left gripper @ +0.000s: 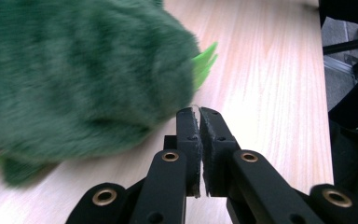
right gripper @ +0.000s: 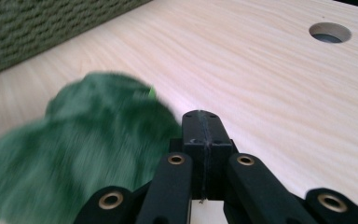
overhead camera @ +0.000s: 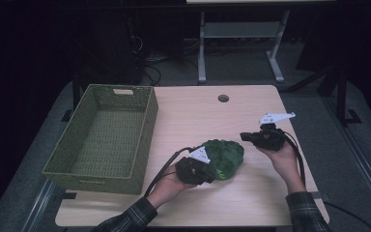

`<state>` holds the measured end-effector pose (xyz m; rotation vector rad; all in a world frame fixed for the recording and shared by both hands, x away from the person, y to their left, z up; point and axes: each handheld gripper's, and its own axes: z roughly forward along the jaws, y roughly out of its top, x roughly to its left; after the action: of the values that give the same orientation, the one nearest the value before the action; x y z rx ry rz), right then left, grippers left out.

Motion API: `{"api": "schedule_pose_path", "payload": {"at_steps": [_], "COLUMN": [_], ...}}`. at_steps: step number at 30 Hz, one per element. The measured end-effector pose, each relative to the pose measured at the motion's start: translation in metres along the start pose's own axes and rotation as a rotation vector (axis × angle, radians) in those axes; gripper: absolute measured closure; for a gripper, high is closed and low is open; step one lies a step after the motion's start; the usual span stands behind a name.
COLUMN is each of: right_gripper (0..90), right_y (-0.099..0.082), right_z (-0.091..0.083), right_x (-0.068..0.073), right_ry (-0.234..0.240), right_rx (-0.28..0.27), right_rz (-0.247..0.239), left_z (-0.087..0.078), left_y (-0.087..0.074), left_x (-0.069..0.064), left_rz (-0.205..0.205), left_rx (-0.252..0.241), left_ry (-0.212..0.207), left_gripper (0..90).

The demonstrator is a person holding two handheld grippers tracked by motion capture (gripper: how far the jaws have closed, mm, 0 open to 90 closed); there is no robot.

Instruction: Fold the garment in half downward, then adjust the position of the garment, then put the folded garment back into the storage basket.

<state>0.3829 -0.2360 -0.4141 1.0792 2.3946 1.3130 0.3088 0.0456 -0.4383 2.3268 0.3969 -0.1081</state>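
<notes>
Both hand-held grippers (overhead camera: 244, 137) shut beside green plush toy (overhead camera: 224, 157).

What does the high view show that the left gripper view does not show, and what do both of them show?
High view alone: the woven green basket standing at the table's left, the round hole in the tabletop, both forearms, and the right claw, shut, near the toy.

Left gripper view alone: the left claw from close by, its jaws nearly together with nothing between them, and bright green spikes on the toy.

Both: the green plush toy lying on the light wooden table.
</notes>
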Motion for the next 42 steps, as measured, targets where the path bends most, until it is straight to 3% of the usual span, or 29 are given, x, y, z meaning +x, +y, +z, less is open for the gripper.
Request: {"api": "schedule_pose_path", "payload": {"at_steps": [5,10,12,16,27,30,42], "right_gripper": [89.8,89.8,89.8,89.8,89.8,89.8,89.8], "right_y": [0.012,0.016,0.016,0.01,0.001,-0.003,-0.026], "right_z": [0.023,0.049,0.058,0.066,0.06,0.055,0.034], "right_x": [-0.005,-0.006,-0.003,-0.003,0.002,0.003,0.014], "right_ry": [0.023,0.062,0.058,0.071,0.097,0.093,0.092], "right_rx": [-0.003,0.089,0.109,0.158,0.185,0.191,0.203], "right_rz": [0.008,0.013,-0.009,-0.009,-0.006,-0.025,-0.029], "left_z": [0.01,0.018,0.02,0.024,0.02,0.016,0.001], "left_y": [0.002,0.003,0.003,0.002,-0.003,-0.004,-0.011], "left_x": [-0.004,-0.003,-0.001,0.002,0.015,0.018,0.036], "left_rz": [0.009,0.003,0.001,-0.003,-0.01,0.008,-0.026], "left_rx": [0.008,0.005,0.004,0.016,0.029,0.048,0.042], "left_ry": [-0.011,-0.008,-0.007,0.006,0.072,0.107,0.158], "left_gripper": [86.3,86.4,86.4,86.5,86.5,86.5,86.5]}}
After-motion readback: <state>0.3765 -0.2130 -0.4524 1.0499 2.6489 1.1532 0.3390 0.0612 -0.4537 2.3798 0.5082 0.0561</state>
